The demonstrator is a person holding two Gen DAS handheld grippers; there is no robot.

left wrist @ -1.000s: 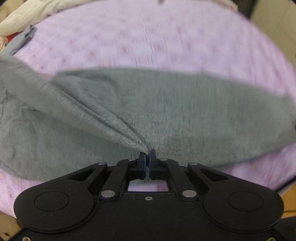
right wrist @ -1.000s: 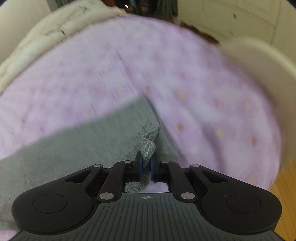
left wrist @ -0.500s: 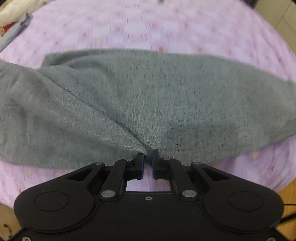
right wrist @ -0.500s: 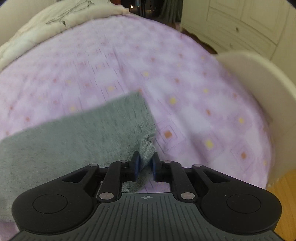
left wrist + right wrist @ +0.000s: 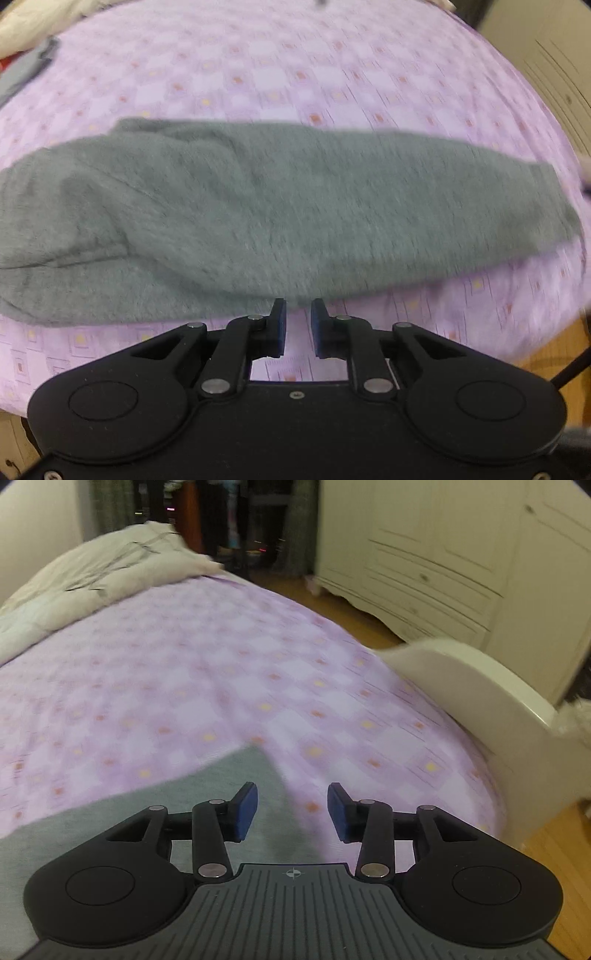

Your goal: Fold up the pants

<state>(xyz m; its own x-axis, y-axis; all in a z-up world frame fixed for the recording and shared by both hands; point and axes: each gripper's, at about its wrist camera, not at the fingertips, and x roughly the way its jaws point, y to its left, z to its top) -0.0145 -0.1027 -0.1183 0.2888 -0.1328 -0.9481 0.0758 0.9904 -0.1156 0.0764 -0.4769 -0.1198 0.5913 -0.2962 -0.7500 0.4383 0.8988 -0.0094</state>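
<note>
The grey pants (image 5: pixel 258 214) lie folded lengthwise in a long band across the purple patterned bed sheet (image 5: pixel 295 74). My left gripper (image 5: pixel 297 308) hovers just off the band's near edge; its jaws are opening and hold nothing. In the right wrist view the pants' end (image 5: pixel 236 779) lies flat on the sheet below my right gripper (image 5: pixel 291 801). Its jaws are opening too, with no cloth pressed between the blue pads (image 5: pixel 246 812).
A cream duvet (image 5: pixel 92 579) is bunched at the far end of the bed. A white footboard (image 5: pixel 480 694) curves along the right edge, with a white wardrobe (image 5: pixel 461 554) and wooden floor (image 5: pixel 554 867) beyond. Another grey garment (image 5: pixel 22 70) lies at the far left.
Both grippers let go of the pants' near edge and opened. The cloth dropped flat onto the sheet. Both hands drew back, and the right gripper tilted up so more of the room shows.
</note>
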